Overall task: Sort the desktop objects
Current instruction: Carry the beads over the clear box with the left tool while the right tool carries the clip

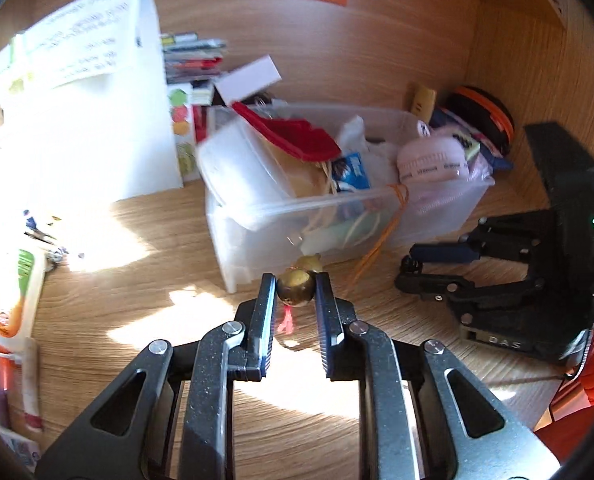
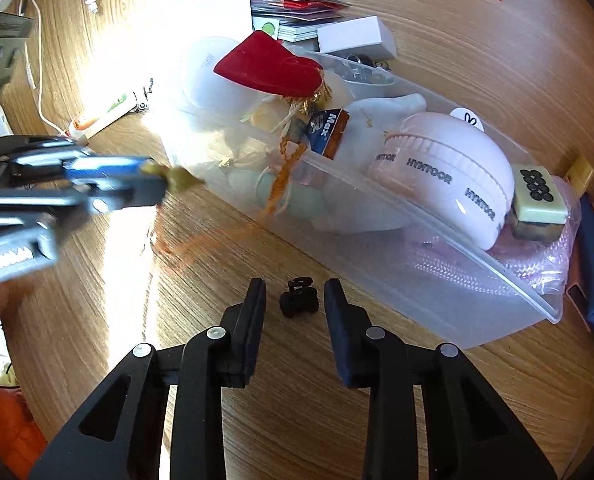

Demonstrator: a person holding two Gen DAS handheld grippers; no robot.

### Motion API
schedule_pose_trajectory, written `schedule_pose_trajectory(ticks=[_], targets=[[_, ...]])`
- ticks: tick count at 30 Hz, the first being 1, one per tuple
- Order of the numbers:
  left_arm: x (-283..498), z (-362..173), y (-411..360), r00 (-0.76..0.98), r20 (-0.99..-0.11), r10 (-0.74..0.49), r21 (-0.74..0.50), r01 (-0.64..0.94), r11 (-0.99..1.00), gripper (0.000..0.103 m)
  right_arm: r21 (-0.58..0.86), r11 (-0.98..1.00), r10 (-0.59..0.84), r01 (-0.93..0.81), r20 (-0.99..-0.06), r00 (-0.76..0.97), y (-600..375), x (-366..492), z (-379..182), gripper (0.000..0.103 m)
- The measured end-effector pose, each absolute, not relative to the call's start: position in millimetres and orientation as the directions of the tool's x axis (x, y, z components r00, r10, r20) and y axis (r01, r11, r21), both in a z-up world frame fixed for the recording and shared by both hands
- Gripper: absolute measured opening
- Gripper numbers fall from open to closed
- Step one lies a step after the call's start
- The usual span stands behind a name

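My left gripper (image 1: 296, 286) is shut on a small brass bell (image 1: 295, 280) with a red tassel, held above the desk in front of a clear plastic bin (image 1: 233, 248). The bell (image 2: 179, 178) and left gripper (image 2: 153, 184) also show in the right wrist view, blurred, at the bin's (image 2: 437, 292) left end. My right gripper (image 2: 295, 292) is open, its fingers either side of a small black hair clip (image 2: 298, 301) lying on the desk. The right gripper (image 1: 413, 268) appears at the right in the left wrist view.
The bin holds a red velvet pouch (image 2: 271, 66), a pink-white round case (image 2: 445, 172), a mahjong tile (image 2: 539, 200) and an orange cord (image 2: 281, 184). A white paper stand (image 1: 85, 92), booklets (image 1: 193, 60), a white box (image 2: 355, 36) and a tube (image 1: 15, 300) surround it.
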State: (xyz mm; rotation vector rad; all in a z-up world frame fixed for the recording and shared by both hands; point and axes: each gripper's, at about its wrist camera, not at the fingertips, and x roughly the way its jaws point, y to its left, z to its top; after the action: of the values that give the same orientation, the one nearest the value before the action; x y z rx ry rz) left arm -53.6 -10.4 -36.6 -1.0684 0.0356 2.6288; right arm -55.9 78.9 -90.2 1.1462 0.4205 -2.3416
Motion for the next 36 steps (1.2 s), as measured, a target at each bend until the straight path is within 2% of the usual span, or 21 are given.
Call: schedule_pose_trajectory(ticks=[2, 5, 13, 22, 30, 36], targets=[[-48.4, -31.5, -14.4, -0.693, -0.668, 0.271, -0.094, -0.284, -0.954, 0.018, -0.048, -0.828, -0.299, 0.559, -0.805, -0.512, 76.2, -61.0, -93.2, 0.015], [-43.7, -22.3, -17.9, -0.712, -0.644, 0.28, -0.095, -0.289, -0.953, 0.018, -0.043, -0.832, -0.298, 0.553, -0.807, -0.51, 75.9, -61.3, -93.6, 0.013], [-37.0, 4.3, -19.0, -0.755, -0.58, 0.306, -0.101, -0.306, -0.947, 0.018, -0.016, -0.866, -0.301, 0.5, -0.781, -0.547, 82.4, -51.0, -77.5, 0.013], [-43.2, 34.1, -12.5, -0.784, -0.518, 0.342, -0.105, -0.339, -0.935, 0.018, -0.021, -0.876, -0.329, 0.481, -0.705, -0.629, 95.2, -40.4, -38.0, 0.013], [-59.2, 39.0, -5.2, -0.772, -0.513, 0.375, -0.121, -0.367, -0.922, 0.018, 0.015, -0.895, -0.349, 0.446, -0.646, -0.679, 112.8, -48.3, -10.9, 0.013], [-74.2, 27.7, 0.7, -0.746, -0.543, 0.385, -0.125, -0.382, -0.916, 0.018, 0.025, -0.892, -0.361, 0.452, -0.641, -0.677, 108.6, -60.2, -8.8, 0.013]])
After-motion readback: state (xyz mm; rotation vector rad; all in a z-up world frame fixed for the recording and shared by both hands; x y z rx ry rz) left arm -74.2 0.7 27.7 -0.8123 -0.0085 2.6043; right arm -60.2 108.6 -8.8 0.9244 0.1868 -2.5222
